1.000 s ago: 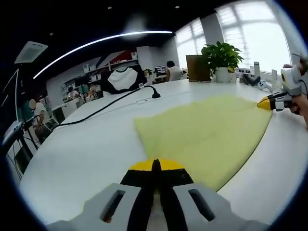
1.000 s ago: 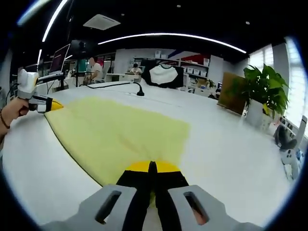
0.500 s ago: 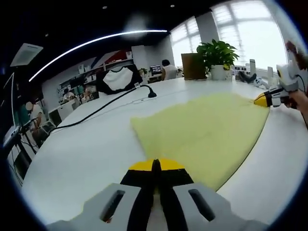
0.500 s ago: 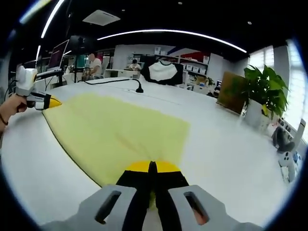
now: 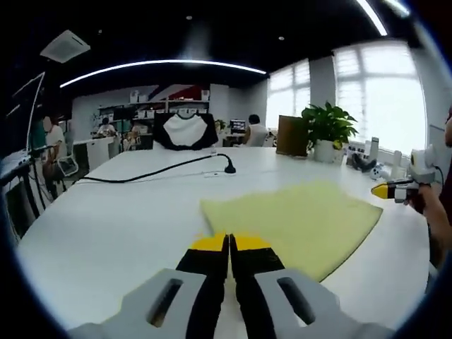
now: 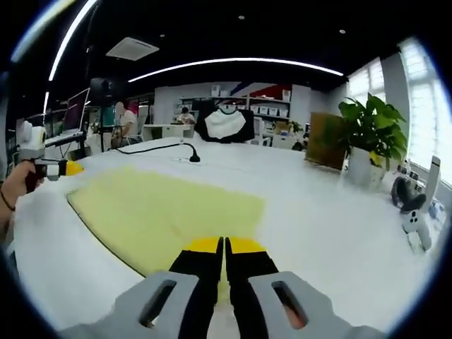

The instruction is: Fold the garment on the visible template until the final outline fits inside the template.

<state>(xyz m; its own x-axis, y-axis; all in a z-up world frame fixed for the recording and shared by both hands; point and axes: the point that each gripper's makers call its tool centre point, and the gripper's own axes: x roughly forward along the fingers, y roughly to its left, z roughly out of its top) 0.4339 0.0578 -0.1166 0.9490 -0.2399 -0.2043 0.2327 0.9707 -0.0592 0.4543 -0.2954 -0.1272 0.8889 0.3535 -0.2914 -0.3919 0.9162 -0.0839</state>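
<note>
The pale yellow cloth garment [image 5: 296,222] lies spread flat on the white worktop [image 5: 106,219], with no template outline discernible beneath it. The left claw [image 5: 229,244] is pressed narrow at the near corner; whether fabric is pinched there cannot be told. The right claw [image 6: 223,247] stands likewise at the opposite corner. Judged purpose: both corners gripped to carry one edge over in a fold.

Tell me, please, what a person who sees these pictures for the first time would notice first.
The eye goes first to the pale yellow garment spread flat on the white table, just beyond the shut yellow-tipped jaws of both grippers. Next comes the green potted plant at the table's far edge by the windows, and a black cable running across the tabletop behind the garment.
</note>
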